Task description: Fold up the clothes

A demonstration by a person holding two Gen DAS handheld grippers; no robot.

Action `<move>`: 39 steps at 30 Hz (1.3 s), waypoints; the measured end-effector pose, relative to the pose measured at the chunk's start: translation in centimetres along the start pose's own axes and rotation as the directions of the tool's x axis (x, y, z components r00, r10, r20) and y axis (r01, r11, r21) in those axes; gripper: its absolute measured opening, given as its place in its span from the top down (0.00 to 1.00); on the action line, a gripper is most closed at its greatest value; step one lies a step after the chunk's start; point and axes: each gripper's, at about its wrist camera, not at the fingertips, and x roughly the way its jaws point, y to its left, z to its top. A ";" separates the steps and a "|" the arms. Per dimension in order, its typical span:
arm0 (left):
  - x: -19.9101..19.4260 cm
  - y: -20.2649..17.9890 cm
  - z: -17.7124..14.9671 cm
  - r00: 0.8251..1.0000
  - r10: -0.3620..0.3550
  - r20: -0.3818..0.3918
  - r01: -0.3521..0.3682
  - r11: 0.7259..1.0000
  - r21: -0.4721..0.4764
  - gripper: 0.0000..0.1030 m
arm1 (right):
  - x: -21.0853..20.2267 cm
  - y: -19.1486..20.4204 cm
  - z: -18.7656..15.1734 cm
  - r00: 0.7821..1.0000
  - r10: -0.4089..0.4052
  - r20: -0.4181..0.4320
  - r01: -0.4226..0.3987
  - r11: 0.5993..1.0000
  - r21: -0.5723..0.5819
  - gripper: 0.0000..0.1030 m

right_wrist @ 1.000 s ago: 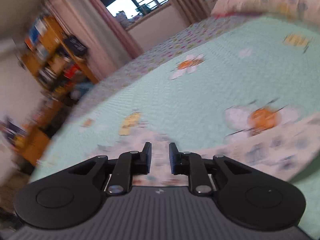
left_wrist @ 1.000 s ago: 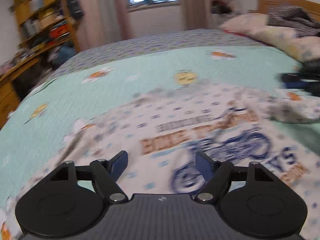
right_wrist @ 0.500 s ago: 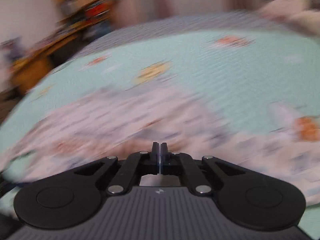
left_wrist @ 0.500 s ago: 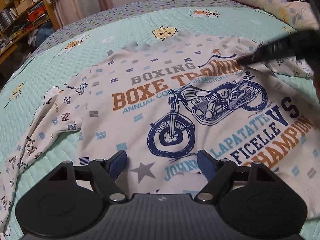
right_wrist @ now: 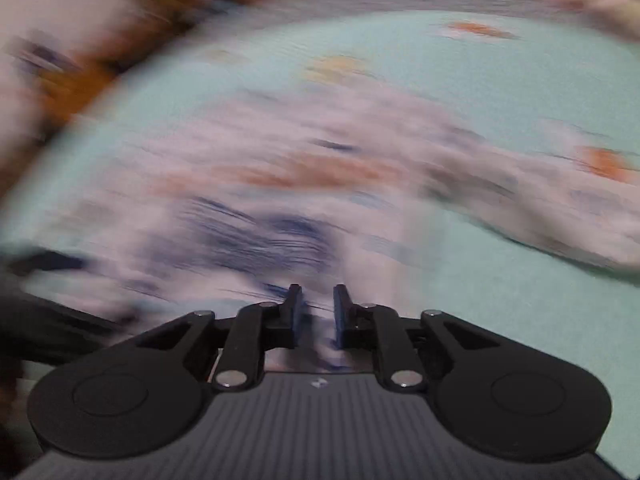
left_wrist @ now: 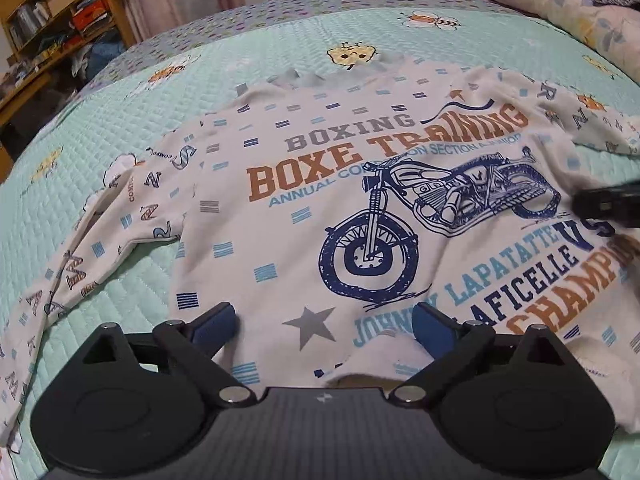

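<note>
A white long-sleeved shirt with a blue motorcycle print and "BOXE TRAINING" lettering lies face up on the bed, its left sleeve trailing toward me. My left gripper is open and low over the shirt's near hem, with the star print between its blue fingers. Nothing is held in it. The right wrist view is heavily motion-blurred. There my right gripper has its fingers a small gap apart over the shirt. A dark tip of the right gripper pokes in at the right edge of the left wrist view.
The bed is covered by a mint quilted bedspread with small animal prints. Pillows and bedding lie at the far right. Wooden shelves full of items stand beyond the bed on the left.
My left gripper has come down closer over the shirt's hem and stays open. My right gripper, shut half a second ago, now shows a small gap and is sweeping fast across the shirt.
</note>
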 end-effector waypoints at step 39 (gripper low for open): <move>-2.6 2.5 -2.3 0.987 0.143 0.071 -0.149 0.986 0.077 0.28 | -12.0 3.4 -11.5 0.956 0.136 0.259 -0.173 0.977 0.127 0.61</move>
